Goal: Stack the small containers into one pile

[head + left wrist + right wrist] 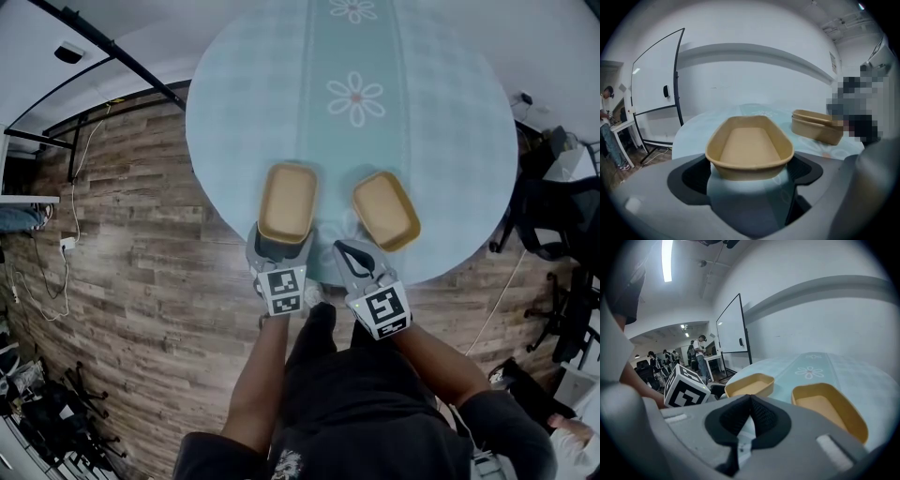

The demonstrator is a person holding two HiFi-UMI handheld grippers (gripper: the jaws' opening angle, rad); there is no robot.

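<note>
Two tan, oval, shallow paper containers sit side by side, apart and unstacked, near the close edge of a round table (450, 122) covered in pale blue flowered cloth. I judge them light, thin-walled, easily crushed and a little slick, so I would pinch each gently across its rolled rim at the near end. The left gripper (281, 246) has its fingers (689, 180) wide apart, straddling the near end of the left container (750, 145); I see no pad pressing on it. The right gripper (750, 416) has its fingers closed together on nothing, just short of the right container (829, 408).
</note>
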